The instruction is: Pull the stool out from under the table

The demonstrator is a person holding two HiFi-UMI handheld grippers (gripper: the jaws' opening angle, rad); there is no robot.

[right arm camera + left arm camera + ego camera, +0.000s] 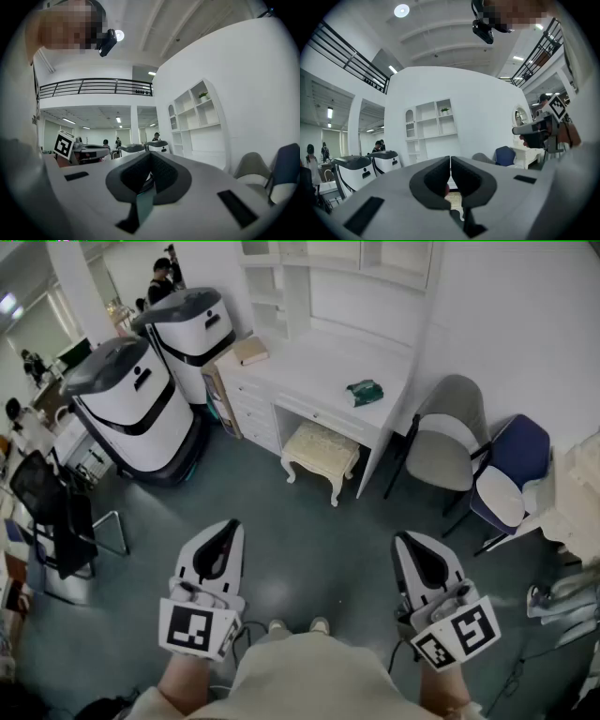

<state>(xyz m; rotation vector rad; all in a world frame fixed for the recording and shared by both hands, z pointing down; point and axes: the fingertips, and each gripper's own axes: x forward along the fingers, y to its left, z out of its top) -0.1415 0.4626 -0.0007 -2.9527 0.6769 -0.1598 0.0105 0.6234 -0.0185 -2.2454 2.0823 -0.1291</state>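
A cream stool (321,450) with a padded seat and curved legs stands half under the white desk (323,376), in the knee gap. Through the jaws in the left gripper view a bit of the stool (454,200) shows. Both grippers hang near the person's body, well short of the stool. My left gripper (228,527) is shut and holds nothing. My right gripper (405,540) is shut too and holds nothing. In their own views the left gripper (450,161) and the right gripper (151,159) have their tips together.
Two white robots (131,409) stand left of the desk. A grey chair (450,442) and a blue chair (506,474) stand at its right. A green cloth (365,392) and a box (250,351) lie on the desk. A black chair (61,517) is at far left.
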